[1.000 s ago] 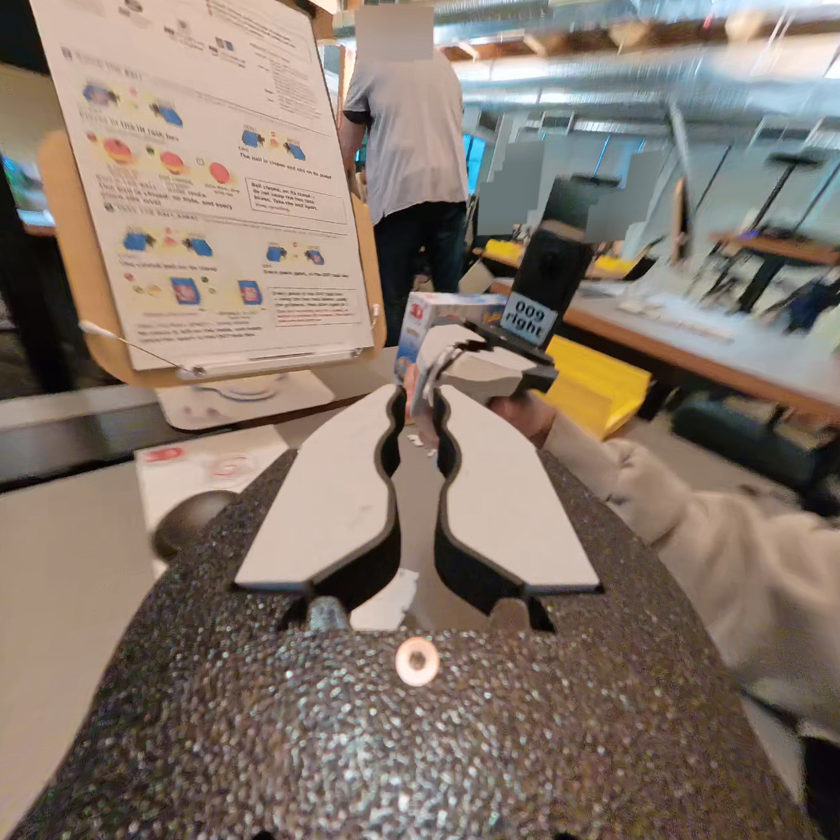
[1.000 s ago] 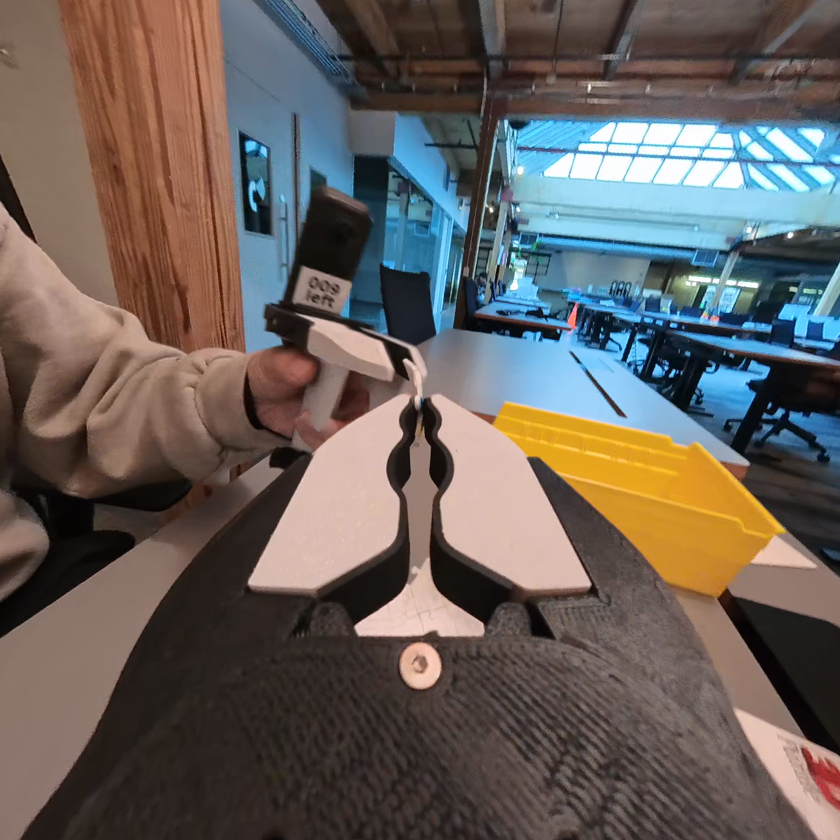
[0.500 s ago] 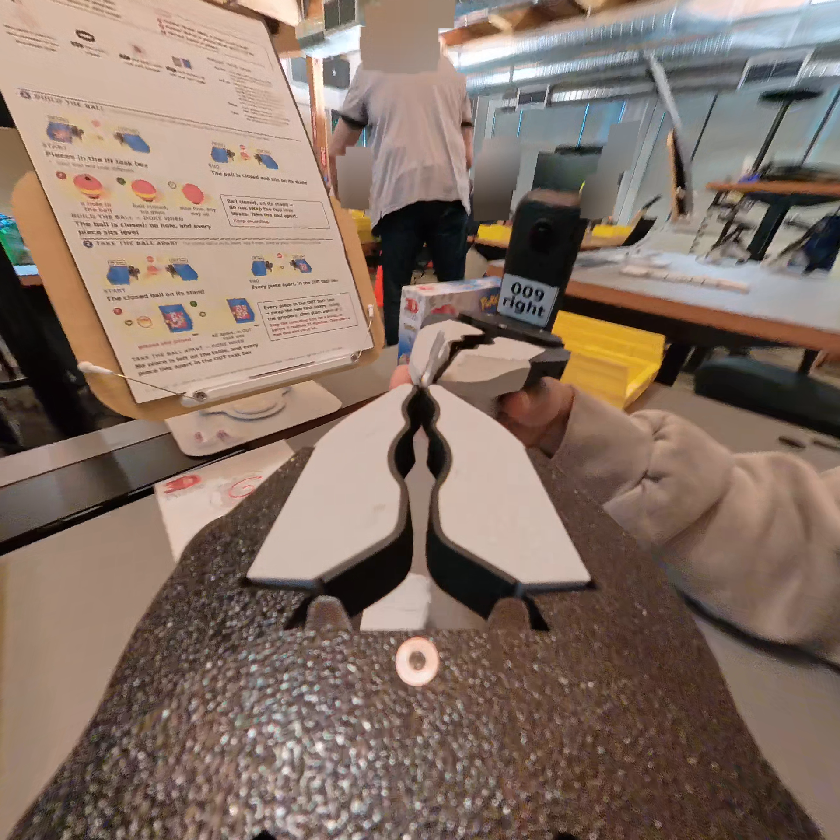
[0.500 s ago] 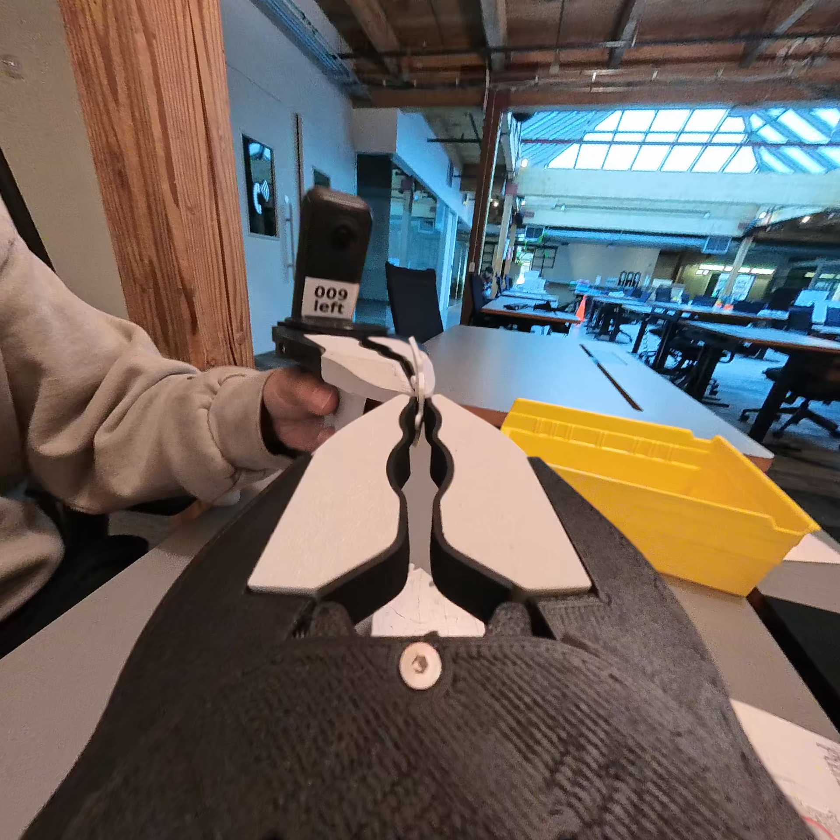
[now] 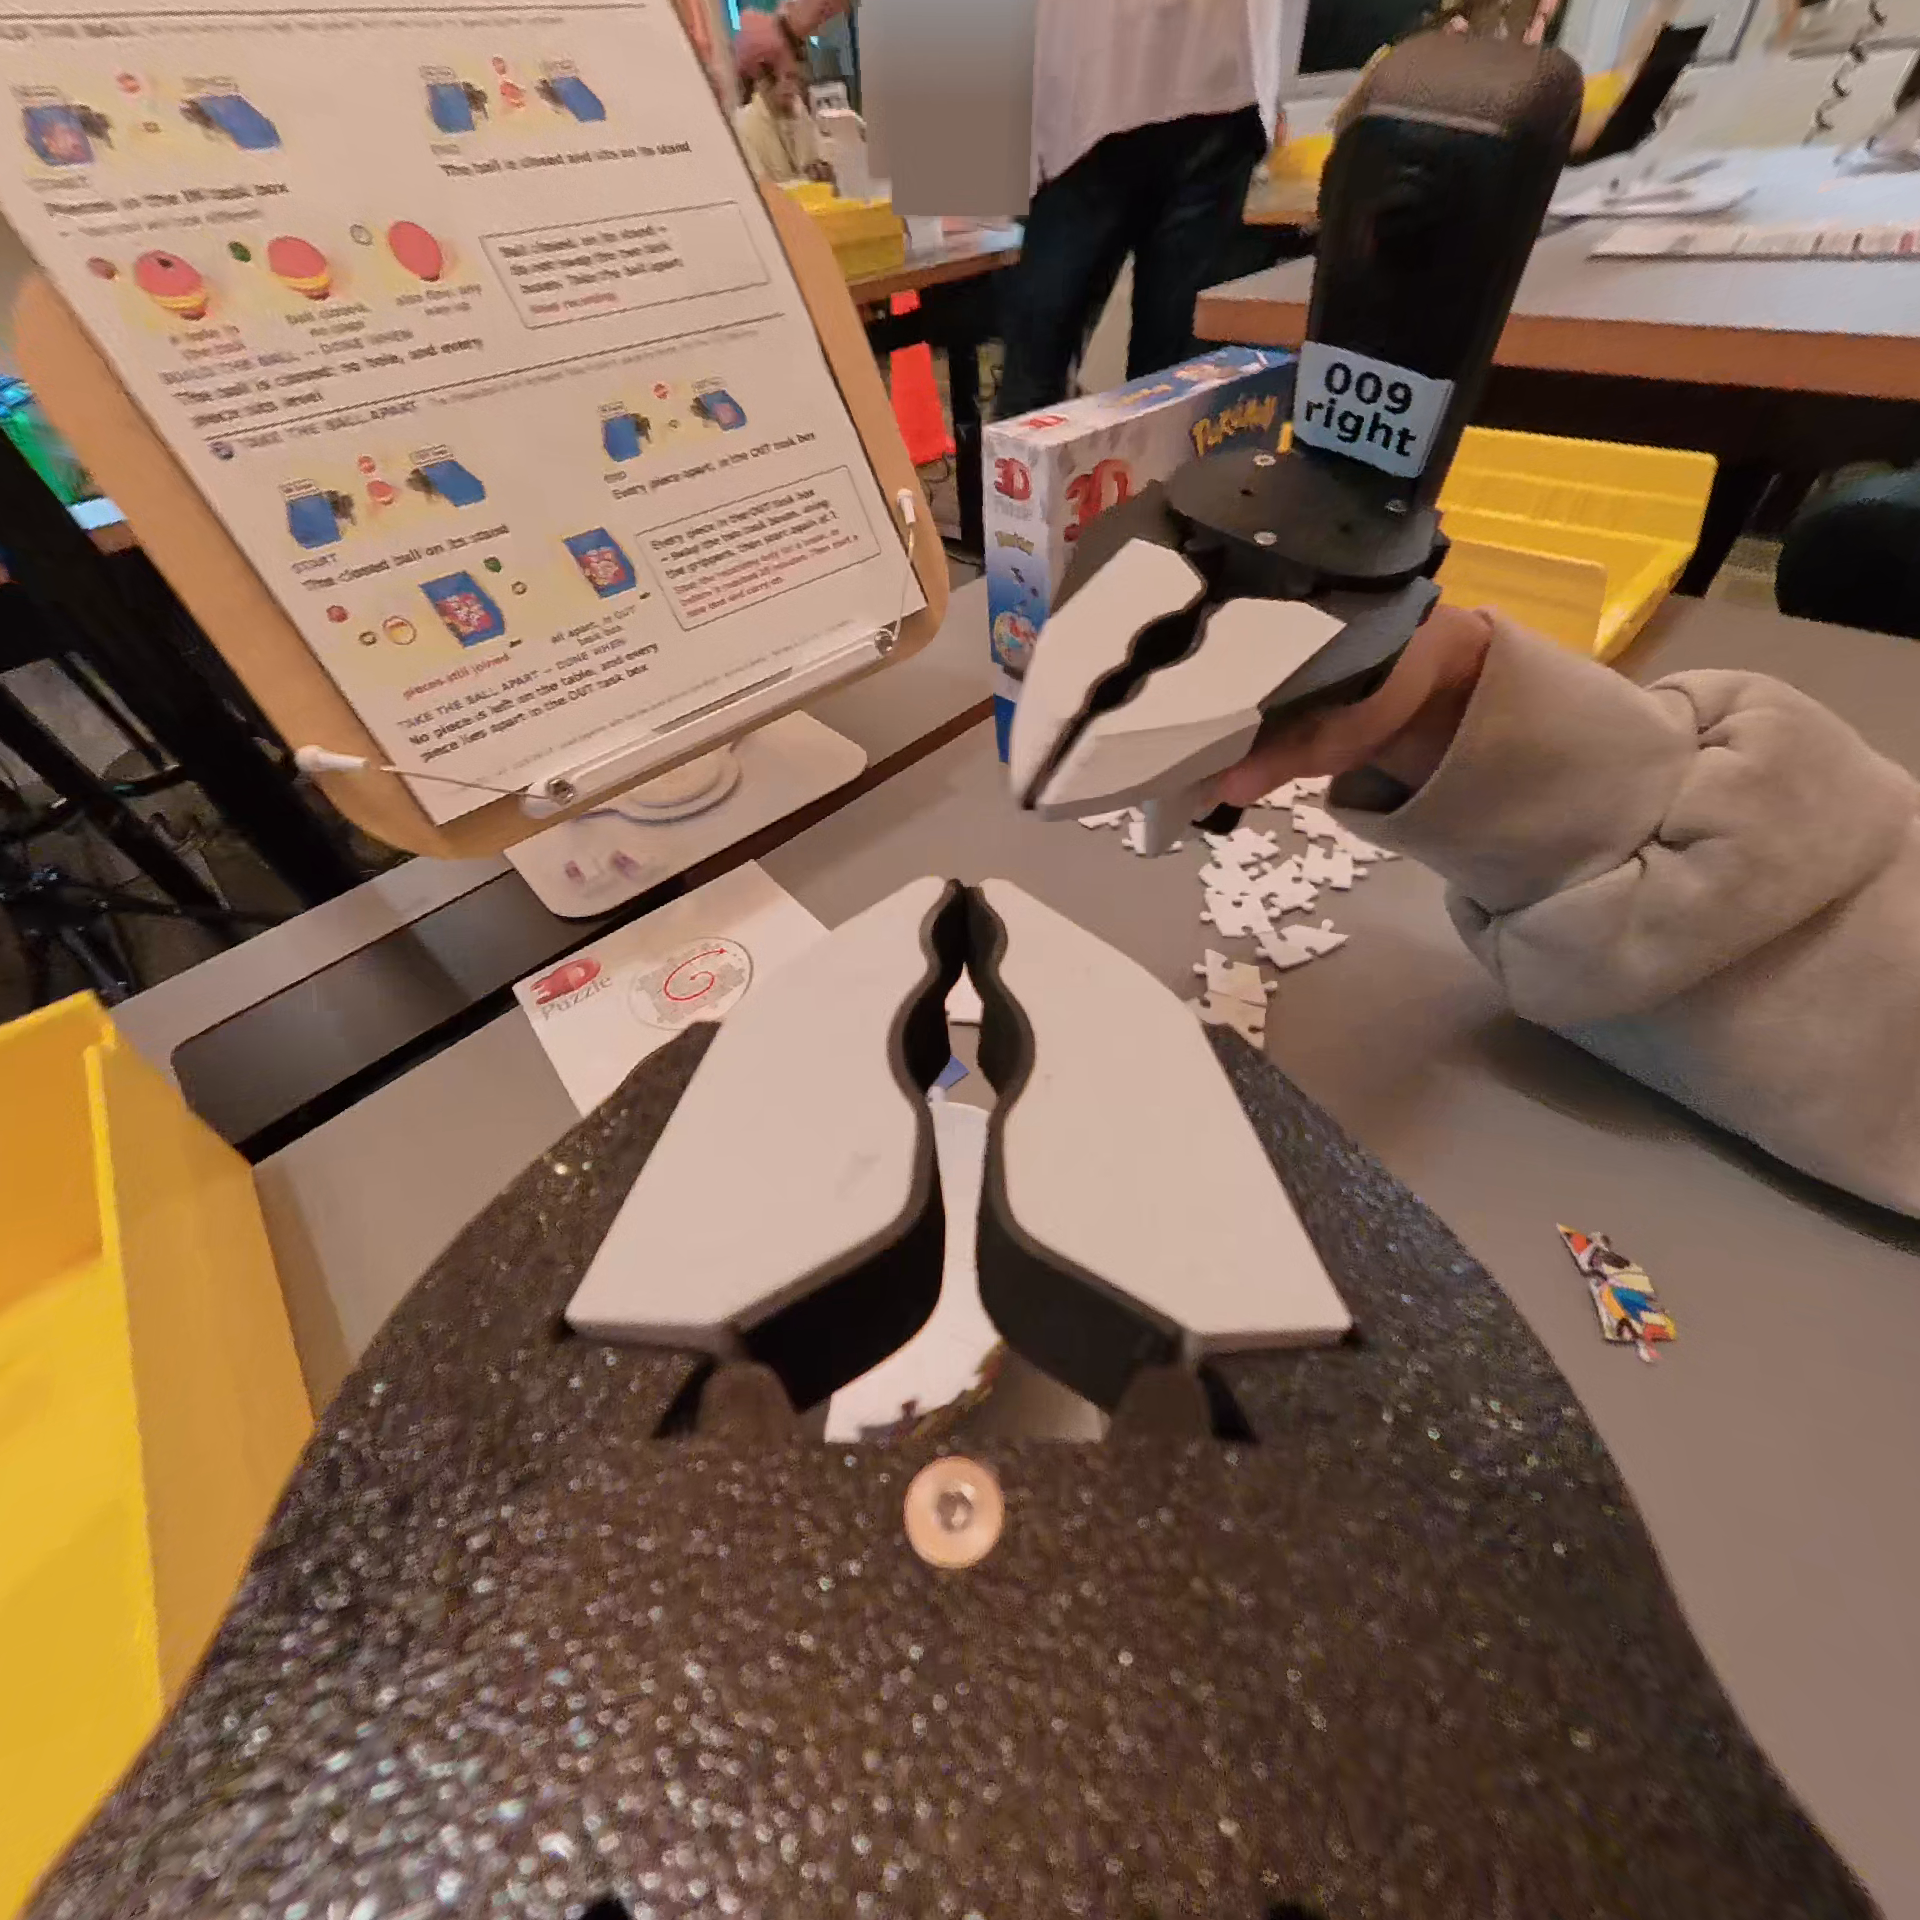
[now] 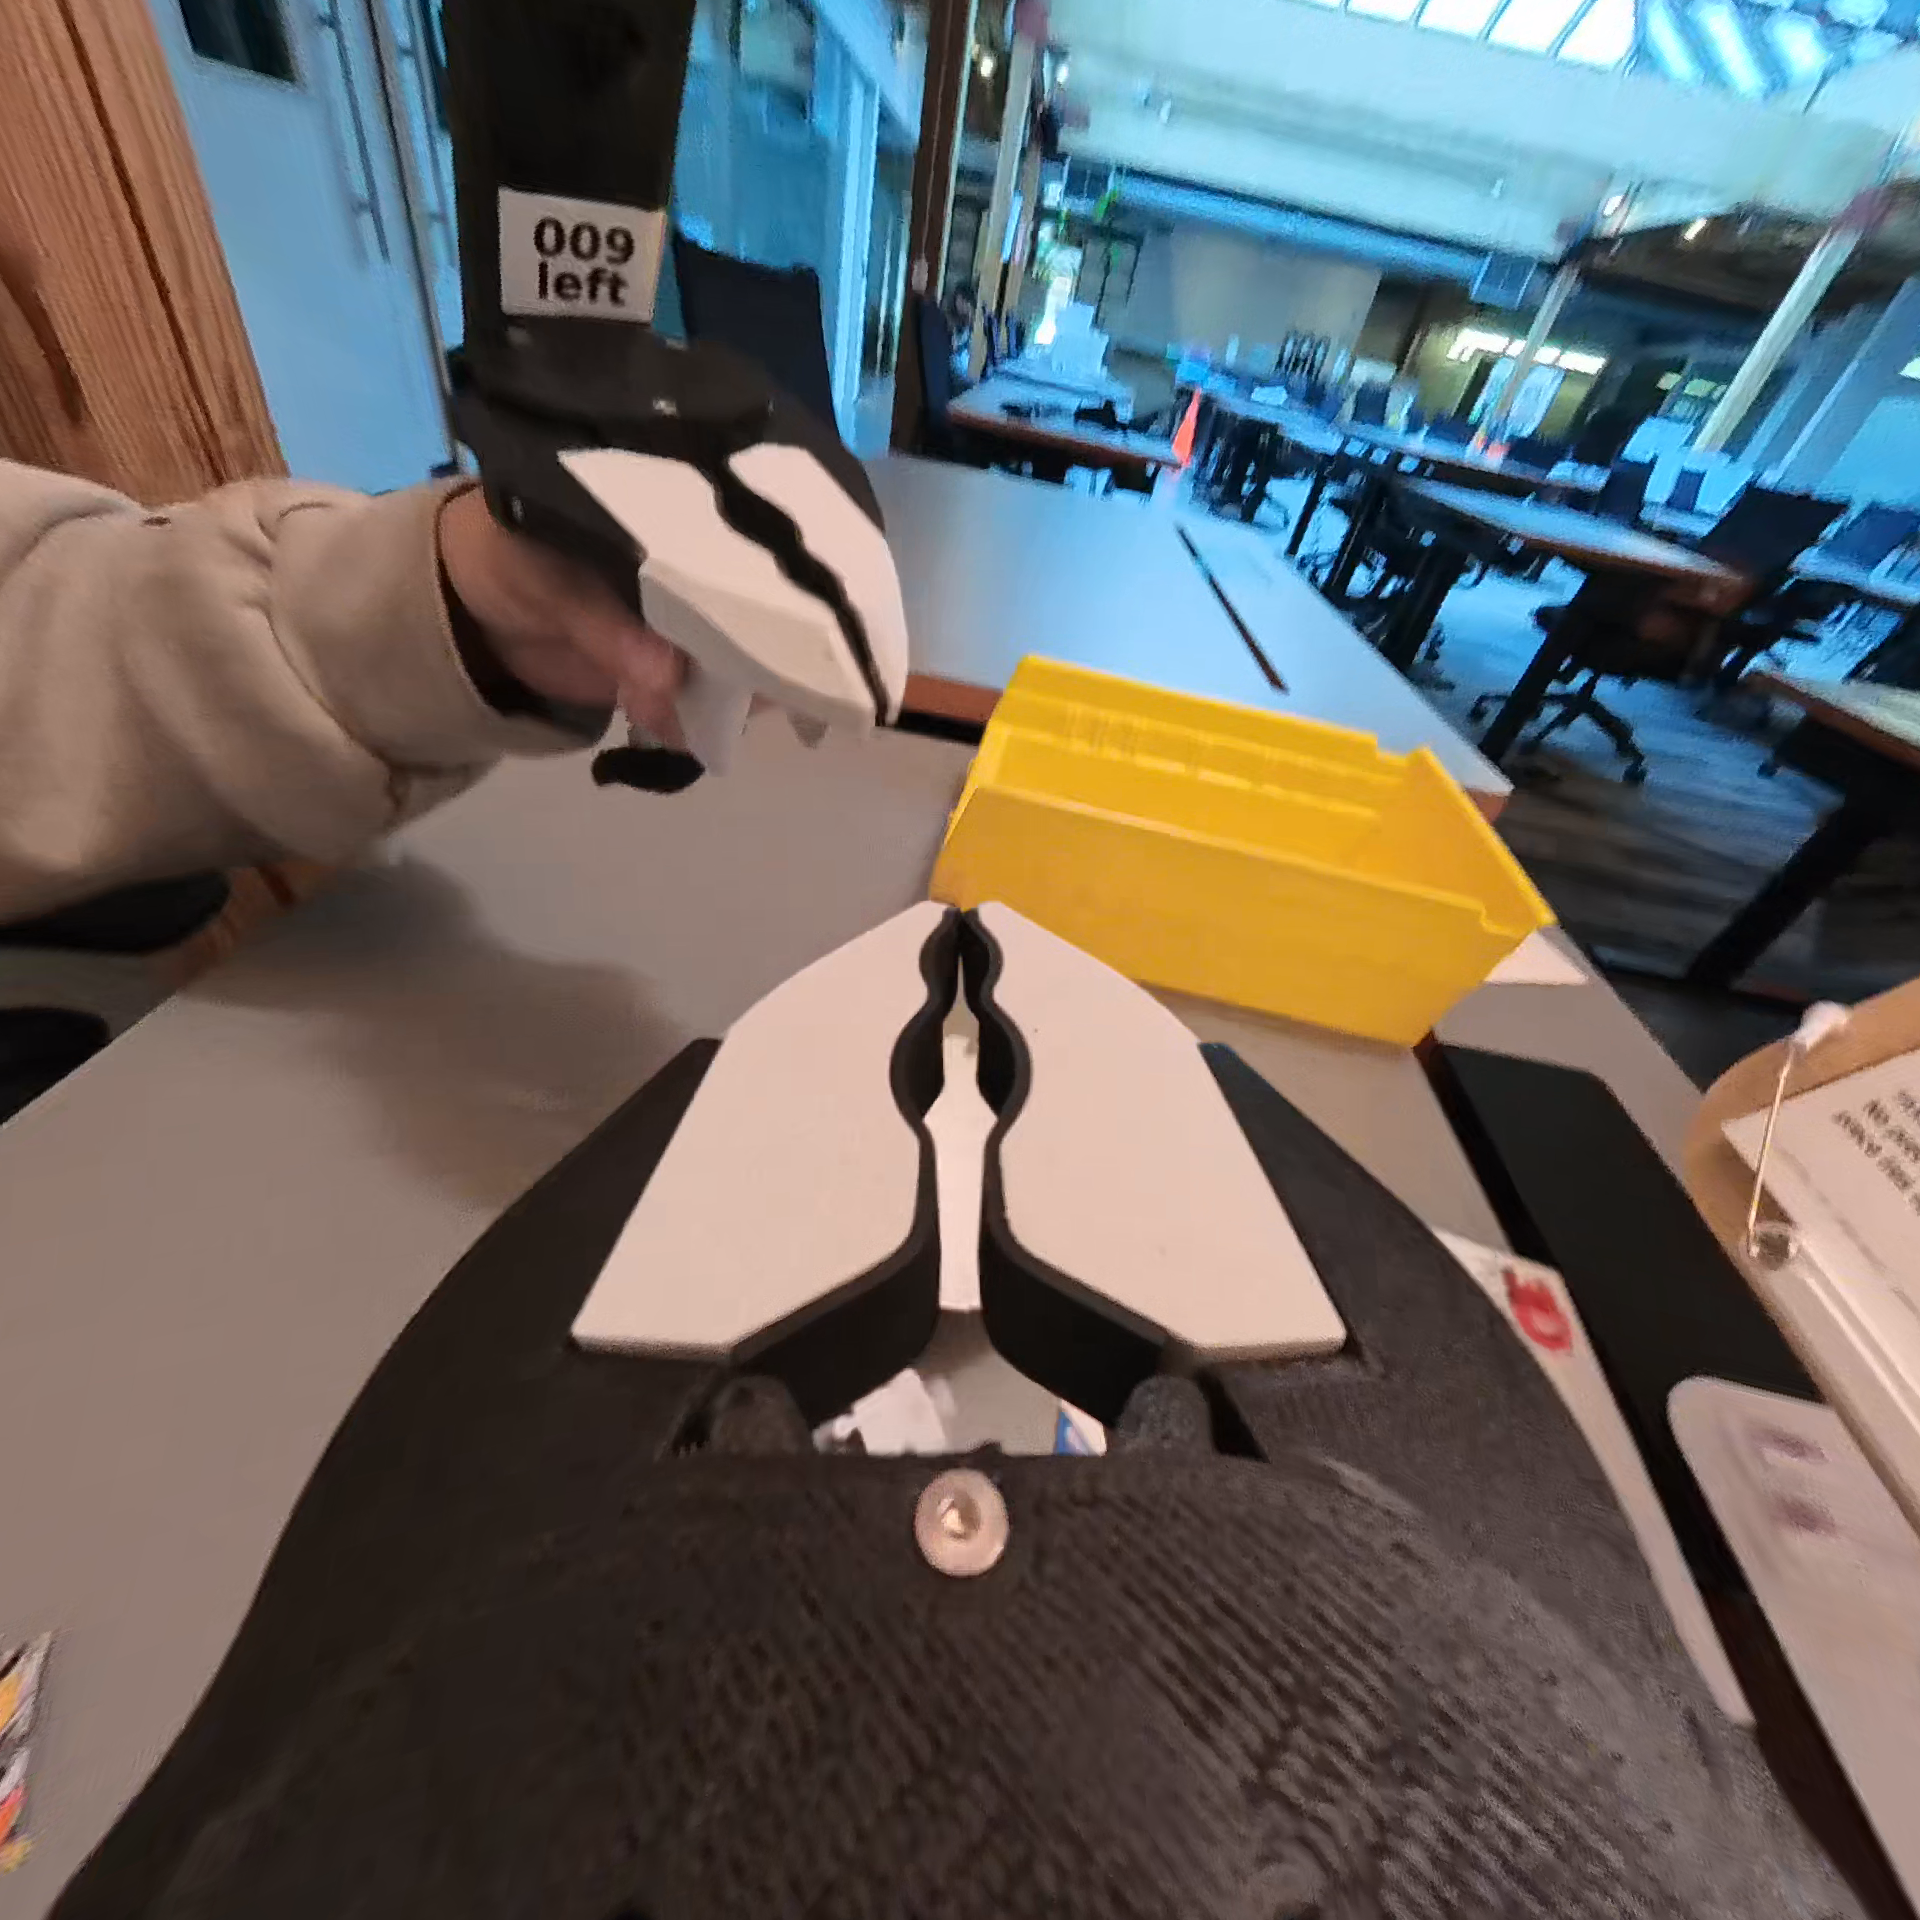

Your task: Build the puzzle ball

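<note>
My left gripper (image 5: 961,891) is shut, low over the grey table (image 5: 1455,1195). In the right wrist view it (image 6: 883,712) shows a small jagged white puzzle piece (image 6: 806,725) under its fingertips. My right gripper (image 6: 958,914) is shut with nothing seen at its tips. In the left wrist view it (image 5: 1027,800) hangs above a pile of loose white-backed puzzle pieces (image 5: 1268,883). A short joined strip of colourful pieces (image 5: 1616,1294) lies alone on the table to the right. The two grippers are apart.
An instruction board on a stand (image 5: 468,416) stands at the back left, with the puzzle box (image 5: 1091,488) beside it. A paper leaflet (image 5: 644,987) lies under my left gripper. One yellow bin (image 5: 83,1403) is at the left and another (image 5: 1558,540) at the back right. People stand behind. One gripper's finger ends stand about 5 centimetres off the other's.
The two grippers were tip to tip on one small white piece held up in the air. They have drawn apart and both have dropped toward the table.
</note>
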Available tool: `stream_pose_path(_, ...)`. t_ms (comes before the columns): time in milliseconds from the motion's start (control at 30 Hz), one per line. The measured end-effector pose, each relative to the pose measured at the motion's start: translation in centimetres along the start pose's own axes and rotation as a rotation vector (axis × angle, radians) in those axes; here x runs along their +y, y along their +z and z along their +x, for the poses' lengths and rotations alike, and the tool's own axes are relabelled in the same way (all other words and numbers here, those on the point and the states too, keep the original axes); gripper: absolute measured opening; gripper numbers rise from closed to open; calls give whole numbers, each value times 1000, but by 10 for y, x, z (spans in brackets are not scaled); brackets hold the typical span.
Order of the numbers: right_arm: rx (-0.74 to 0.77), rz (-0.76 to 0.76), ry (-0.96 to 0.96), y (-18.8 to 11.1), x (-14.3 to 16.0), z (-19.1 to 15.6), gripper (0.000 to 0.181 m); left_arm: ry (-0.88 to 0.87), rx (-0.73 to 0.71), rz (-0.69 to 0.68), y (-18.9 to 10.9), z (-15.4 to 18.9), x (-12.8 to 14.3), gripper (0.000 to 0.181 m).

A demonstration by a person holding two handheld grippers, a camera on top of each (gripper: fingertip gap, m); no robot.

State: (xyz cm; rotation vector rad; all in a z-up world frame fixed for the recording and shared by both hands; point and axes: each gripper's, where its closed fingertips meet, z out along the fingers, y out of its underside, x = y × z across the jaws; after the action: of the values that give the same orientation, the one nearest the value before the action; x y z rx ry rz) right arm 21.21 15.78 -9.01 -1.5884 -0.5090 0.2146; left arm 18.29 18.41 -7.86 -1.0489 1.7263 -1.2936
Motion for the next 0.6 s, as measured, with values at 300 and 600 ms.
stream_pose_path(300,124,-550,140,-59,106,28,24,80,-67,-84,-13,1,30,6)
stream_pose_path(600,66,-981,21,-109,188,22,34,114,-118,-163,-30,6,65,15)
